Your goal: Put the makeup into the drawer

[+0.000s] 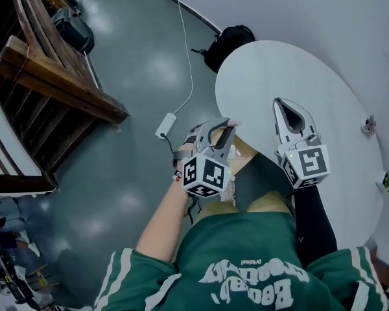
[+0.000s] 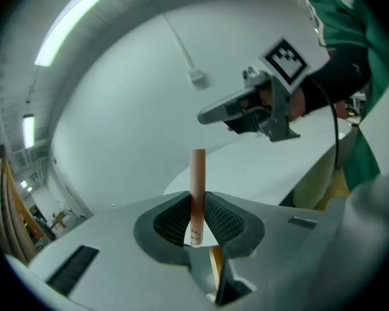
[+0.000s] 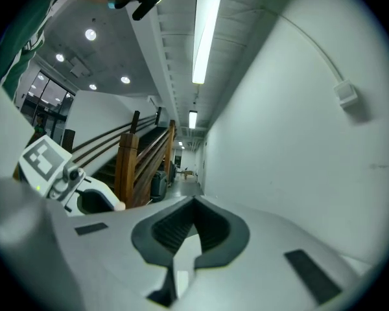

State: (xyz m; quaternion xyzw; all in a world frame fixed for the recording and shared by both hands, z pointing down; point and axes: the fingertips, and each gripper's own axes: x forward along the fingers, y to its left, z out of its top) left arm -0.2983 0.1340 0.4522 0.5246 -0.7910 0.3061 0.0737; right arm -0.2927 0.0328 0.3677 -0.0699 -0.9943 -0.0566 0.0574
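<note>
Left gripper [image 1: 228, 127] is clamped on a slim pink makeup stick [image 2: 198, 177], which stands upright between its ribbed black pads, with most of its length rising above them. A small printed label shows near the stick's lower end, where the pads pinch it. This gripper hangs just off the near edge of the round white worktop [image 1: 324, 76], tilted a little downward and pointing towards the worktop's rim, so the stick is in the air beside the worktop and not resting on it.

Right gripper [image 1: 282, 105] is closed with nothing in it. Its own view shows the two pads meeting at the tips and only the wall and a corridor beyond them. It sits over the near part of the worktop, pointing across the surface, roughly level.

Both are held by a person in a green shirt [image 1: 246, 271] who stands at the worktop's near edge. The right arm wears a black sleeve [image 1: 314, 222] and the left forearm [image 1: 159, 222] is bare.

On the grey floor off the worktop's far left edge lies a black bag [image 1: 228, 44]. A white cable [image 1: 187, 50] runs from beside it to a white power block [image 1: 166, 125], left of the worktop. Wooden stair rails [image 1: 58, 76] stand well apart from the worktop on that same side. Two small things [image 1: 369, 125] sit near the worktop's right edge, too small to identify.
</note>
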